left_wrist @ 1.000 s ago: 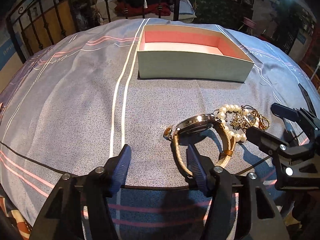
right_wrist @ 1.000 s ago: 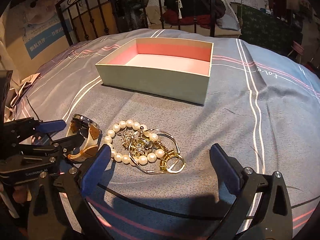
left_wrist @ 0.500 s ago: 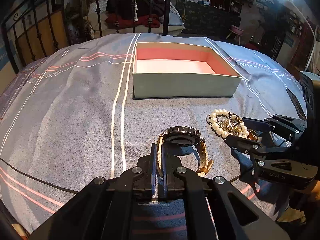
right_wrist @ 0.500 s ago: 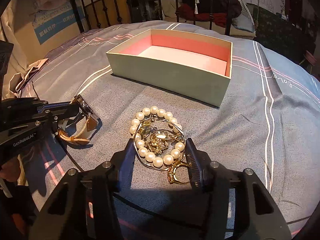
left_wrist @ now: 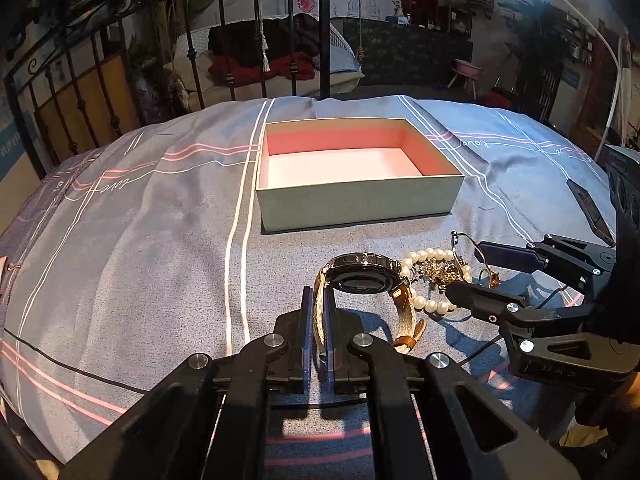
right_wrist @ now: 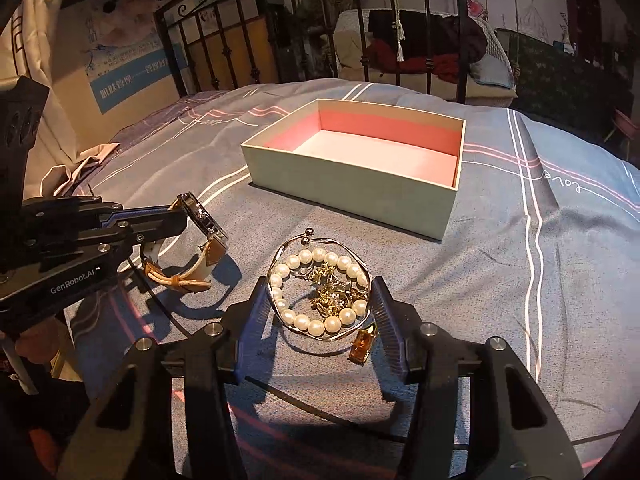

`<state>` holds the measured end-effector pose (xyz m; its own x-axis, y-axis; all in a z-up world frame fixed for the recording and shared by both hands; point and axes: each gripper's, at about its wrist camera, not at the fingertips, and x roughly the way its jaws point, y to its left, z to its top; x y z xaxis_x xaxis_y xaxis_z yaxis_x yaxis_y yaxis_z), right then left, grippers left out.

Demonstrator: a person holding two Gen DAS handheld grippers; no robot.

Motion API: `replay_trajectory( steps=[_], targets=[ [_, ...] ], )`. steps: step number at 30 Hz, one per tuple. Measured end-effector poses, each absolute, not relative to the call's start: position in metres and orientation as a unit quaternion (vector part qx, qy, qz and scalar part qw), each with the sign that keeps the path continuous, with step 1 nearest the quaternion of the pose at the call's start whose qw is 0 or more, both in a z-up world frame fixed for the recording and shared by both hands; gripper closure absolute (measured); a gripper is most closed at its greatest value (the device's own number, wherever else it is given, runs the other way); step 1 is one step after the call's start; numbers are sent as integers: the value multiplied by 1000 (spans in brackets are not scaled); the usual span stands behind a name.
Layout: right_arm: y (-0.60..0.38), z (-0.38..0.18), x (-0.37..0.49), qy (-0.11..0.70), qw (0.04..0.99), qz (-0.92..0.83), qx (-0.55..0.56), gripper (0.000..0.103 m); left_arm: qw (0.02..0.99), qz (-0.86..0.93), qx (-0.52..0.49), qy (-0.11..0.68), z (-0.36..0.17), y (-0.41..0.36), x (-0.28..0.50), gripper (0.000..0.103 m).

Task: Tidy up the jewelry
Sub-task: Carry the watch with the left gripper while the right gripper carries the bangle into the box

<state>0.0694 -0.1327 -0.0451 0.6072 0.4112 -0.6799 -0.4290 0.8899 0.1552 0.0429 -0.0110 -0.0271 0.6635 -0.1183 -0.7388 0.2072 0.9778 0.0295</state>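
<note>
Pale-green card on the outside and pink within, the open box point(right_wrist: 352, 184) sits empty at the far middle of the striped bedspread point(left_wrist: 132, 248), and all the jewelry is near the person, short of it. The left gripper point(left_wrist: 318, 332) is clamped flat on the woven strap of the watch point(left_wrist: 364, 278); its dark case hangs just past the pads and the buckle end trails toward the cover. The right gripper point(right_wrist: 320, 308) stands half closed around a tangle — a pearl bracelet point(right_wrist: 316, 292) ringed by a thin silver bangle point(right_wrist: 304, 240), gold chain point(right_wrist: 332, 292) heaped in the middle. Its pads press the bangle's sides, so it looks held, and the bundle's shadow on the cover suggests it is lifted. A small amber charm point(right_wrist: 362, 344) dangles at the near edge, beside the right finger.

The step in hand seems to be carrying both loads to the box. To do it well, raise each high enough to clear the near wall, travel level and slowly so the loose strap and charm do not swing or snag on the rim, and let go only once low over the pink floor. The bangle is springy and could slip sideways — keep that grip steady and untilted.
</note>
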Motion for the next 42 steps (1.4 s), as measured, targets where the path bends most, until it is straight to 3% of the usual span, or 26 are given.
replay_trajectory(
  steps=[13,21,29,42],
  targets=[
    [-137,-8,83,332,918,217,-8,51,929,-93,61,353,7,-20,66,98],
    [-136,28,173,350,924,152,-3,51,938,-93,45,332,47,-30,141,98],
    [-132,9,237,398,910,114,-14,51,915,-92,35,391,24,-32,208,96],
    [-109,-50,248,467,874,129,-42,52,883,-85,48,459,-27,-31,239,95]
  ],
)
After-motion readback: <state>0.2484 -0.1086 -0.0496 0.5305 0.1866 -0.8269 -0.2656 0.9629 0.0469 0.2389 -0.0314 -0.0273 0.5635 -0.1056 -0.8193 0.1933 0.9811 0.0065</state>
